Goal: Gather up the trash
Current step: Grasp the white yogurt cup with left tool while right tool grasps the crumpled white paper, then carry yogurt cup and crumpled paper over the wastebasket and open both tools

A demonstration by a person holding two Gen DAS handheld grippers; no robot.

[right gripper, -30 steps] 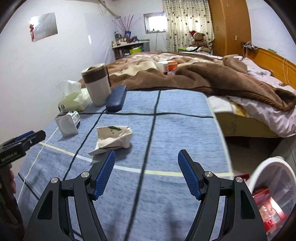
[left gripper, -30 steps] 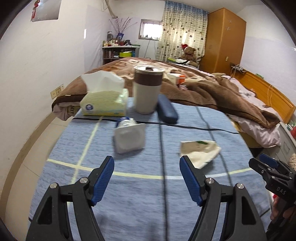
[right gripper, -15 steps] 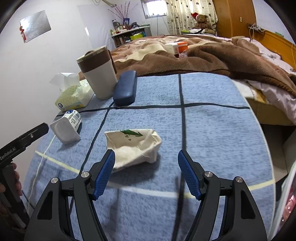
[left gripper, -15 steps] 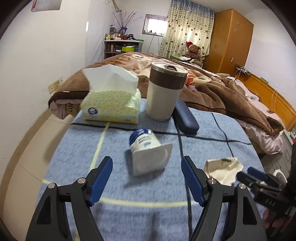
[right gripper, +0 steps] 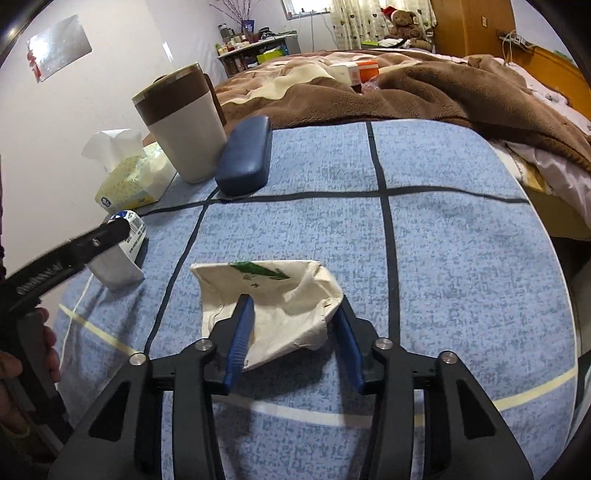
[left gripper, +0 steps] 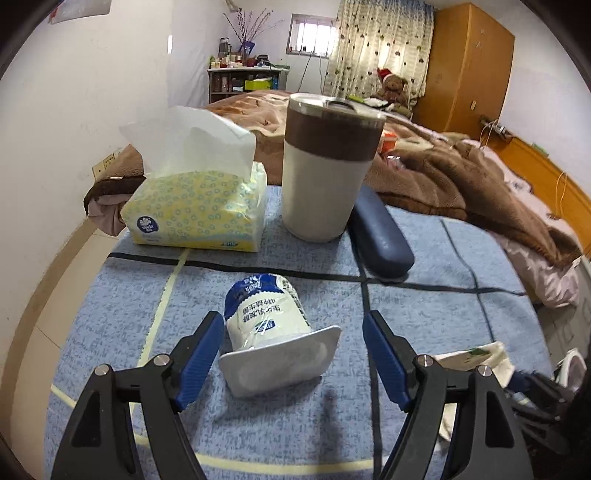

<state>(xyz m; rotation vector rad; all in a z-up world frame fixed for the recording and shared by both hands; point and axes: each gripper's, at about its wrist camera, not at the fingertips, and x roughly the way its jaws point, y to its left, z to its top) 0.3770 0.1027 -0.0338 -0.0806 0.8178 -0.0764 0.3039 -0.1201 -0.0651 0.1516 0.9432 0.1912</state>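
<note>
Right gripper [right gripper: 291, 325] jaws just closed in on crumpled bag [right gripper: 273, 295] lying on blue cloth [right gripper: 443, 258]; pads pressed its sides. Left gripper [left gripper: 293, 354] jaws stood wide, straddling tipped yogurt cup [left gripper: 269, 332], pads clear of it. Tumbler [left gripper: 328, 166], tissue pack [left gripper: 195, 210], case [left gripper: 380, 236] behind.

Both tongs, left [left gripper: 293, 360] and right [right gripper: 295, 343], are black with blue pads and silver screws.

Soft daylight from the far window [left gripper: 309, 36], fisheye-bent edges, slight blur
</note>
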